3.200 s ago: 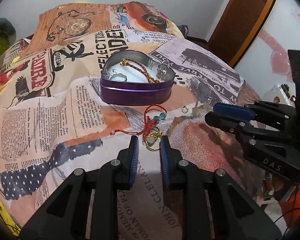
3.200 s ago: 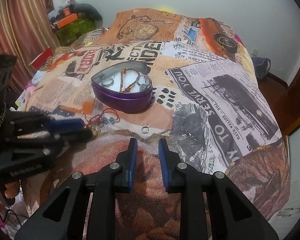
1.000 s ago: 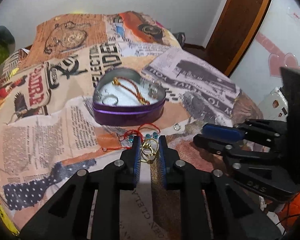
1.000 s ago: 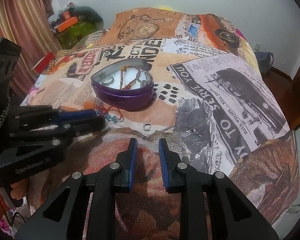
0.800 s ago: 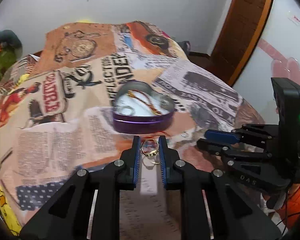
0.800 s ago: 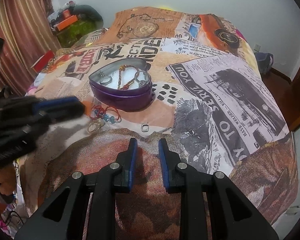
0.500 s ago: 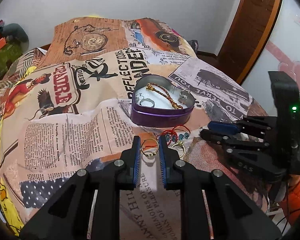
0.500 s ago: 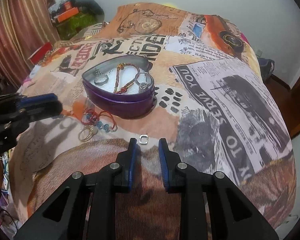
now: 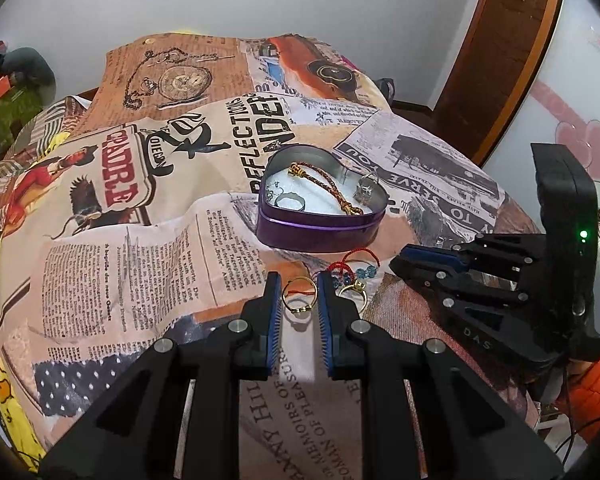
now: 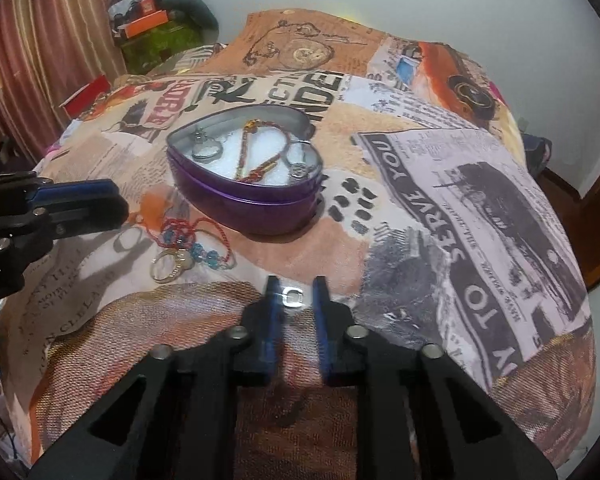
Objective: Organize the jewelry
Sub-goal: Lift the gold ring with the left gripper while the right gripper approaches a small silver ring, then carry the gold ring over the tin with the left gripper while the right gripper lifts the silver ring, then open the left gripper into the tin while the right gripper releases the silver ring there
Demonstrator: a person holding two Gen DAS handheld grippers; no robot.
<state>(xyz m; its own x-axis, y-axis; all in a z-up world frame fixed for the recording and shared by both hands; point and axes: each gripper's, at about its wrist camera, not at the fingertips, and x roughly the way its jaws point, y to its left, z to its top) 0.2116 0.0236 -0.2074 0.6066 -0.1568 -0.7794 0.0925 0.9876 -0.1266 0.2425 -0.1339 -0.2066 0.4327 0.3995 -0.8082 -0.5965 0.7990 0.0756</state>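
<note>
- The left gripper (image 9: 299,300) grips a thin gold ring (image 9: 299,301) upright between its pads; the heart-shaped purple tin (image 9: 320,227) lies just beyond, slightly right.
- The right gripper (image 10: 297,300), narrowly parted and holding nothing, brackets a small silver ring (image 10: 292,295) lying flat on the bedspread (image 10: 440,208).

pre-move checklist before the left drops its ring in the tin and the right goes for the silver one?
1. Gold ring between the left gripper pads: ok; actual clamping cannot tell.
2. Heart tin lid off, open: ok.
3. Free space on the tin's white lining: ok.
4. Silver ring between the right gripper fingers, on the cloth: ok.
5. Right jaws open: ok.
6. Red beaded cord and second gold ring outside the tin: not ok.
</note>
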